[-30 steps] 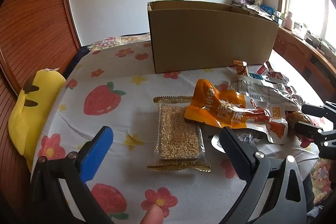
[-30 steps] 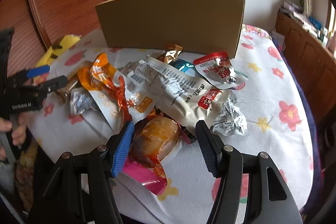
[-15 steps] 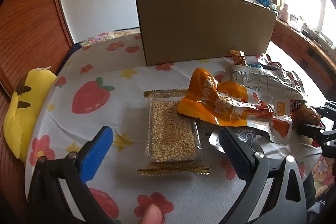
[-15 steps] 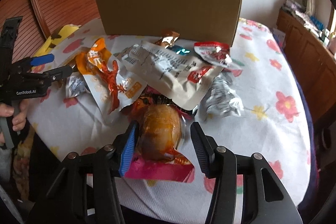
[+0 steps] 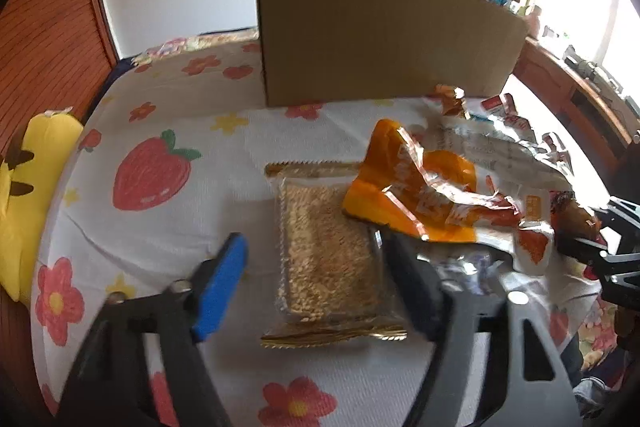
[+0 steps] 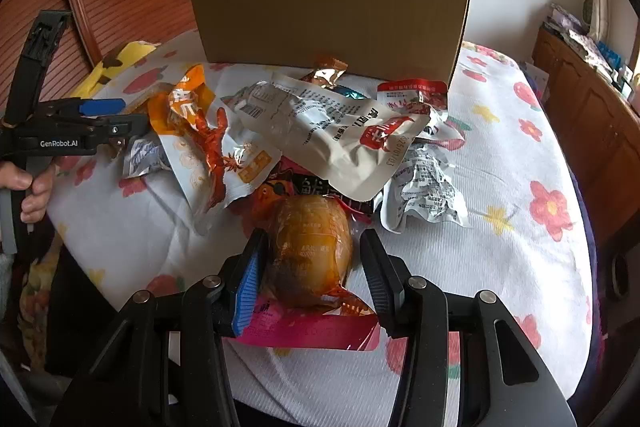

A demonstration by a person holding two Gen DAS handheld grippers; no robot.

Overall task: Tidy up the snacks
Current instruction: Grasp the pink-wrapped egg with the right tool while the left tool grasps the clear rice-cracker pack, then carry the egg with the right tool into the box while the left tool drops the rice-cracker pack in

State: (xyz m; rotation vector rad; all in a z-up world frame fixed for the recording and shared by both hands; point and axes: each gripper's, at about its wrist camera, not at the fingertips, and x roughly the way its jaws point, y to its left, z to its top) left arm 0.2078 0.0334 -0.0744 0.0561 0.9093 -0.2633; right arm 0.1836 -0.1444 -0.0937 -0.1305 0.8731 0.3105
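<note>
- 2 hand-held grippers in use, each set over its own snack on the flower-print bedspread (image 5: 168,115); the cardboard box (image 5: 380,35) stands upright at the far side.
- Left gripper (image 5: 316,267): jaws have just been closing, now partly apart; the grain bar packet (image 5: 328,251) lies between them. The black finger sits at the packet's right edge; the blue finger stands clear to the left. No clamp yet.
- Grain bar packet: long axis runs near to far, in line with the gripper; its far right corner is under the orange pouch (image 5: 416,199).
- Right gripper (image 6: 310,267): jaws have just been closing around the pink-wrapped bun (image 6: 312,247); blue pad touches its left side, and the black pad appears just short on the right.
- Pink-wrapped bun: nearest item of the right-hand pile, far end tucked under the white pouch (image 6: 340,135).
- Judgement: each gripper is nearer its own packet; the box lies straight beyond both.
</note>
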